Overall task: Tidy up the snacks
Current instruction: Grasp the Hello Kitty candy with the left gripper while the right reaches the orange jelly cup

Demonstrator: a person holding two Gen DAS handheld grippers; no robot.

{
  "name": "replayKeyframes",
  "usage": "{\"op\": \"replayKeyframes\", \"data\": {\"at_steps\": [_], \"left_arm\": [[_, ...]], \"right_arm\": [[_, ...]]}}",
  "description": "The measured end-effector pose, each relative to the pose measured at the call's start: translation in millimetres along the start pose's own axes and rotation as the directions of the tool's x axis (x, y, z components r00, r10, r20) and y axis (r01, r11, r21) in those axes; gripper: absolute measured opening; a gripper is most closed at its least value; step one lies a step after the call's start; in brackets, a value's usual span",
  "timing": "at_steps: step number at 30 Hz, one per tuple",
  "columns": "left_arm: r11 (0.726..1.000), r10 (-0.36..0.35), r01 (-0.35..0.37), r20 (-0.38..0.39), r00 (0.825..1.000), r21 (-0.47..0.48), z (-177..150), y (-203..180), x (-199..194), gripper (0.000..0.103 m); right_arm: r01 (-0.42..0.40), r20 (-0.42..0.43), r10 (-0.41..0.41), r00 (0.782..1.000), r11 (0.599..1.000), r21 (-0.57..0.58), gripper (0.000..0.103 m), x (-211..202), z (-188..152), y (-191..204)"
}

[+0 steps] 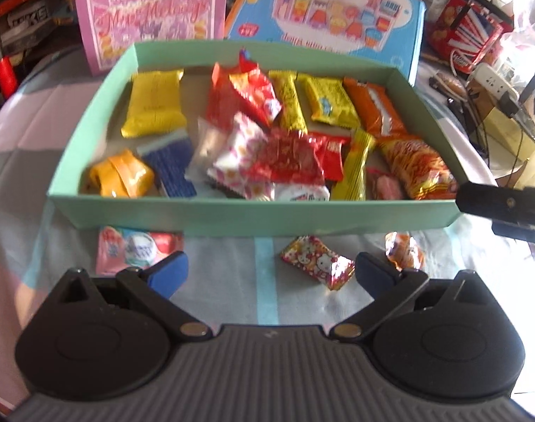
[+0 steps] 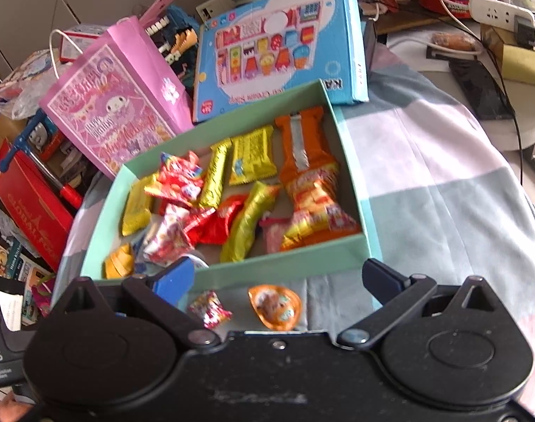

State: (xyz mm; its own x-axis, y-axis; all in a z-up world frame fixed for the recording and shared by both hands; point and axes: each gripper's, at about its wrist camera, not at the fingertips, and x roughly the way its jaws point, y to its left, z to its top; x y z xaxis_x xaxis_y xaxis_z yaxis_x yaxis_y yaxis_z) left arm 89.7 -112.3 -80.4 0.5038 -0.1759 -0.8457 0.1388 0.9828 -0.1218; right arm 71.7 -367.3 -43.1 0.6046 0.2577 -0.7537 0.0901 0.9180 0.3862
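A: From the left wrist view, what lies by the left gripper [image 1: 271, 274]?

B: Its jaws stand wide apart, holding nothing. Between them on the striped cloth [image 1: 225, 260] lies a small red cartoon-cat candy packet [image 1: 318, 265], closer to the right finger. A pink-and-white wrapped snack [image 1: 135, 248] sits just beyond the left finger, and a shiny orange wrapped sweet [image 1: 404, 251] just beyond the right finger.

A: And ahead?

B: The shallow mint-green cardboard box [image 1: 250, 216] lies straight ahead of the jaws, filled with yellow, red and orange snack packets.

A: Now the right wrist view.

B: The right gripper [image 2: 279, 281] is spread open too, empty. Between its fingers lie the cat packet [image 2: 208, 308] and the orange sweet [image 2: 276, 306]. The mint box [image 2: 285, 263] sits ahead, stretching left. Behind it stand a pink paper birthday gift bag [image 2: 109, 105] and a blue printed toy carton [image 2: 278, 45].
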Motion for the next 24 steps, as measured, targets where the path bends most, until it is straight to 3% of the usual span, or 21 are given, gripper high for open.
{"op": "replayKeyframes", "data": {"at_steps": [9,12,15,20,24], "left_arm": [[0.999,0.032,-0.032,-0.022,0.999,0.016,0,-17,24,0.103],[0.999,0.047,-0.046,-0.027,0.999,0.022,0,-20,32,0.103],[0.994,0.092,-0.09,-0.025,0.995,0.056,-3,-23,39,0.103],[0.998,0.063,-0.062,-0.028,0.998,0.024,-6,-6,38,0.103],[0.997,0.07,-0.07,-0.021,0.997,0.019,-10,8,33,0.103]], "right_arm": [[0.018,-0.037,-0.018,0.999,1.0,0.022,0.102,12,-10,-16],[0.016,-0.052,-0.015,0.999,1.0,0.022,0.097,19,-11,-17],[0.009,-0.075,-0.008,0.997,1.0,0.017,0.085,27,-13,-16],[-0.003,-0.106,0.0,0.994,1.0,-0.024,0.068,40,-19,-6],[-0.01,-0.121,0.001,0.993,0.997,-0.072,0.066,50,-23,7]]}}
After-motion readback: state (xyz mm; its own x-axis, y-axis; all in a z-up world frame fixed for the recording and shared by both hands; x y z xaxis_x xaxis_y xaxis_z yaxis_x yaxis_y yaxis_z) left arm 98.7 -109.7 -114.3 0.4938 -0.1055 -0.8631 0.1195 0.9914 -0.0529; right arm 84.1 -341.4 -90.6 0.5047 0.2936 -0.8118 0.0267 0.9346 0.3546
